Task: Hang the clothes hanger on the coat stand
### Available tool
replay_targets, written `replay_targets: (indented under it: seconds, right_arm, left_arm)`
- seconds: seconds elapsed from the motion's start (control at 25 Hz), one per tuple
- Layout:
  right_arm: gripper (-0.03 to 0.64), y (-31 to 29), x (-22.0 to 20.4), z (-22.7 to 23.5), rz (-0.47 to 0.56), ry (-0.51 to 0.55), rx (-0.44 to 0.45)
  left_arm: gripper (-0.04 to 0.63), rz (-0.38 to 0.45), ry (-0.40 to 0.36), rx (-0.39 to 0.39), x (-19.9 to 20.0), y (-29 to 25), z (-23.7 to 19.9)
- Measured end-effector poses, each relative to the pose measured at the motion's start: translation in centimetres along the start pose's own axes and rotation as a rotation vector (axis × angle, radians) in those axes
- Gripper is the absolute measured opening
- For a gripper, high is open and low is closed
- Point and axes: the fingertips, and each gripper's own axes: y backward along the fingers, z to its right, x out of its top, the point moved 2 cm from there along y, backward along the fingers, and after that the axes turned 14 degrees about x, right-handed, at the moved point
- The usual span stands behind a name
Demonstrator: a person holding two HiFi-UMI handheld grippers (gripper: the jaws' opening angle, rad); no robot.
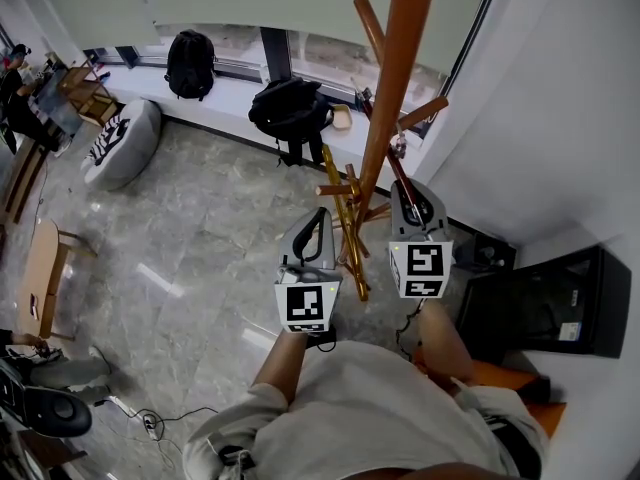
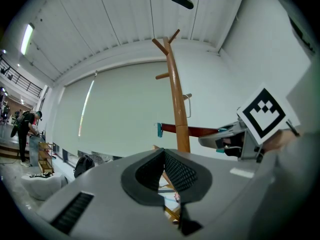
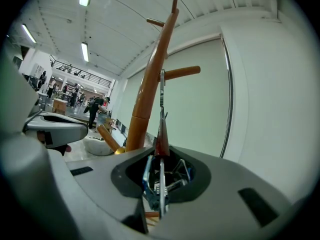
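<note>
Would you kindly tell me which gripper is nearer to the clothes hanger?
Right. The right gripper is shut on the clothes hanger beside the coat stand; the left gripper, shut and empty, is apart from it, across the stand's pole.

Legible text, brands, numbers: none. Coded square patterns only, on left marker cube (image 1: 307, 306) and right marker cube (image 1: 425, 269), toward 6 o'clock.

The grey tiled floor (image 1: 200, 238) is carrying a coat stand (image 1: 396, 88), a pale beanbag (image 1: 125, 143) near its window edge, and a power strip (image 1: 150, 425).

Right hand-held gripper (image 1: 406, 196) with clothes hanger (image 1: 397, 168) beside coat stand (image 1: 395, 98)
</note>
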Motion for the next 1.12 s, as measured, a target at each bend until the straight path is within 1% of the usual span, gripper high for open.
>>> replay_targets:
  seconds: [0.48,0.6,0.76,0.84,0.92,1.12]
  right_arm:
    - [0.054,0.2,0.1,-0.4,0.051,0.012,-0.003]
    - [0.080,0.8,0.2,-0.3,0.078,0.017,-0.001]
    - [0.094,1.6,0.4,-0.3,0.099,0.006,0.014]
    - [0.129,2.0,0.4,-0.5,0.109,-0.006,0.028]
    - [0.150,2.4,0.4,-0.7,0.119,-0.017,0.045]
    - [0.158,4.0,0.1,-0.6,0.147,-0.035,0.058]
  left_arm:
    - [0.008,-0.019,-0.007,-0.016,-0.7,0.9,0.7]
    - [0.008,-0.023,-0.012,-0.019,-0.9,1.2,1.3]
    - [0.008,-0.025,-0.018,-0.020,-0.8,1.7,1.7]
    - [0.008,-0.025,-0.018,-0.021,-0.7,2.0,1.9]
    - [0.008,-0.025,-0.018,-0.023,-0.7,2.3,2.1]
    - [0.008,-0.020,-0.019,-0.034,-0.6,3.0,3.3]
